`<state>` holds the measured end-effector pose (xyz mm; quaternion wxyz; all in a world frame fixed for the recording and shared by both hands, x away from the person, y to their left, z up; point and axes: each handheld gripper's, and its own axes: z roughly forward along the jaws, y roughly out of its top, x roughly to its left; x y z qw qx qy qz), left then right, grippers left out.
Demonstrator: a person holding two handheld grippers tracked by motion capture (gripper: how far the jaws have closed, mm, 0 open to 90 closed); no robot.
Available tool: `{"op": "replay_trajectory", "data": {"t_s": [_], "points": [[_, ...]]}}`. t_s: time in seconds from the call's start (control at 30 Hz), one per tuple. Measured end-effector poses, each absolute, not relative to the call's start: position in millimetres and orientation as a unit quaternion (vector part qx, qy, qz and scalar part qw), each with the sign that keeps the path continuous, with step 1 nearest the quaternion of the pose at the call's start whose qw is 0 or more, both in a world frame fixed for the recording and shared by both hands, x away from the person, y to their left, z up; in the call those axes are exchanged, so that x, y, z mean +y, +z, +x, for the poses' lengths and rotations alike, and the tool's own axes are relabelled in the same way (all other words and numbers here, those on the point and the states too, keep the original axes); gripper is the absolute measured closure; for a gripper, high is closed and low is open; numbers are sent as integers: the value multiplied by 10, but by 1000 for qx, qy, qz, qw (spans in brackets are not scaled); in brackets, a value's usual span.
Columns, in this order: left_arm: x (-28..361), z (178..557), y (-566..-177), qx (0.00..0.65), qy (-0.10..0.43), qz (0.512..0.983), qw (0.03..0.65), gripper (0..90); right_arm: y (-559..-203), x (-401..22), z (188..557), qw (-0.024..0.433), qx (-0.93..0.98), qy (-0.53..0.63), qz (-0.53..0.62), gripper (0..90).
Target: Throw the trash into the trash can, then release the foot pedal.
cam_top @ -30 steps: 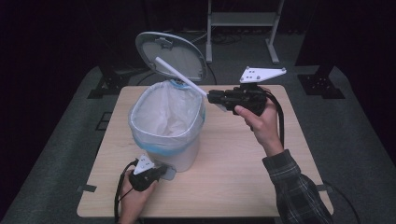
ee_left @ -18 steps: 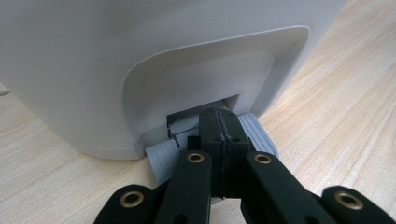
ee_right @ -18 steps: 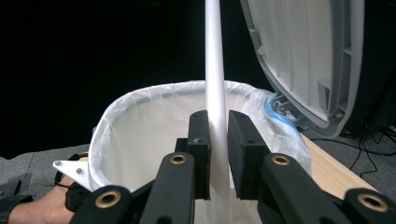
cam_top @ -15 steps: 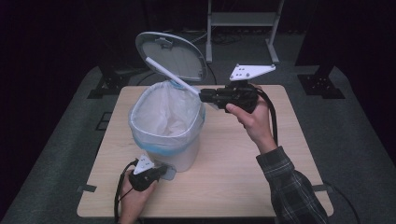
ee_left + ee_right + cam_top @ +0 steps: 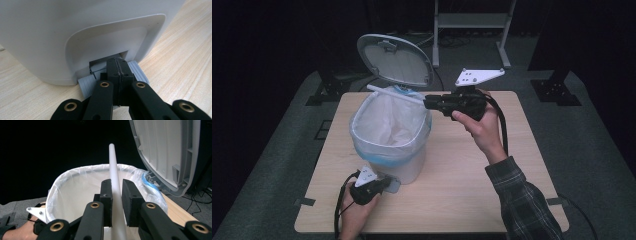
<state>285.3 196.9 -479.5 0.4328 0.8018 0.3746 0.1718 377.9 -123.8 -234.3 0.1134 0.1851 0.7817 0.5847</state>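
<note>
A white pedal bin (image 5: 408, 167) with a white liner (image 5: 387, 127) stands on the wooden table, its grey lid (image 5: 394, 60) raised. My right gripper (image 5: 428, 102) is shut on a white tube (image 5: 394, 95), which reaches out over the bin's opening. In the right gripper view the tube (image 5: 113, 170) runs between the jaws of the right gripper (image 5: 116, 187) toward the liner (image 5: 75, 182), and the lid (image 5: 165, 152) is at the right. My left gripper (image 5: 384, 185) is at the bin's foot. In its own view the left gripper (image 5: 117, 63) is shut, its tips resting on the grey pedal (image 5: 138, 71).
The table's edge (image 5: 432, 230) runs close to the person's side. A metal stand (image 5: 472, 20) and dark frames stand on the floor beyond the table. The person's left hand (image 5: 17, 232) appears low in the right gripper view.
My right gripper has shifted a little to the left with the tube, and the tube's far end has sunk to lie flatter over the bin. The left gripper has stayed on the pedal.
</note>
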Motion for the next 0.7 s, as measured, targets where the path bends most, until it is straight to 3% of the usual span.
{"op": "replay_trajectory", "data": {"t_s": [0.7], "points": [[1965,2850,-4794,374,173,802,432,900,-2383,-1355,3726,122,781,582,190,770]]}}
